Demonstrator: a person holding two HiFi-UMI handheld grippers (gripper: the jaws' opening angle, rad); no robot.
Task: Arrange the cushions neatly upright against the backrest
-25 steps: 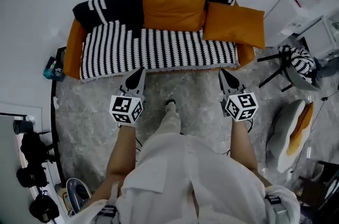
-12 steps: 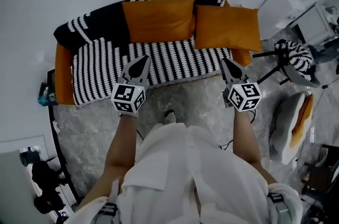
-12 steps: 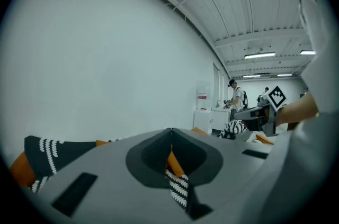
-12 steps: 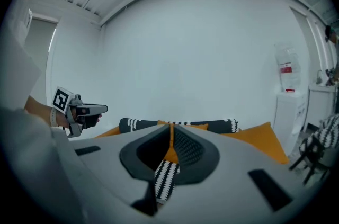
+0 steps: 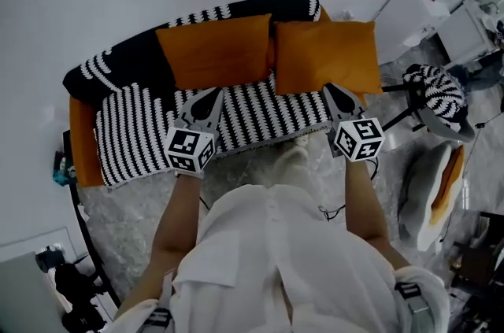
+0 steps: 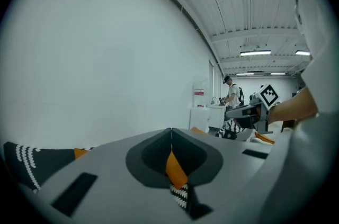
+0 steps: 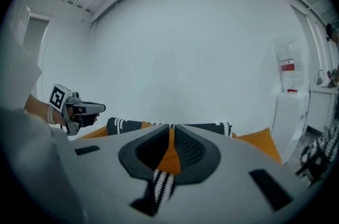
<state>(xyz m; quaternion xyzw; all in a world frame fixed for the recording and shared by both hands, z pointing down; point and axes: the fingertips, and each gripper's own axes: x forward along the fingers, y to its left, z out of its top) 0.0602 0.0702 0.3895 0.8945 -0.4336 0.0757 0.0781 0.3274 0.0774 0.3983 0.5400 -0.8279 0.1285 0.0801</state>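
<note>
Leaning lengthwise along the backrest, the left cushion sits straight ahead of the closed, empty left gripper, and the right cushion ahead of the right gripper, whose jaws have just been parting on nothing.

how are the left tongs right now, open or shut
Shut: the left tongs have their jaws meeting at the tip, nothing held between them.
</note>
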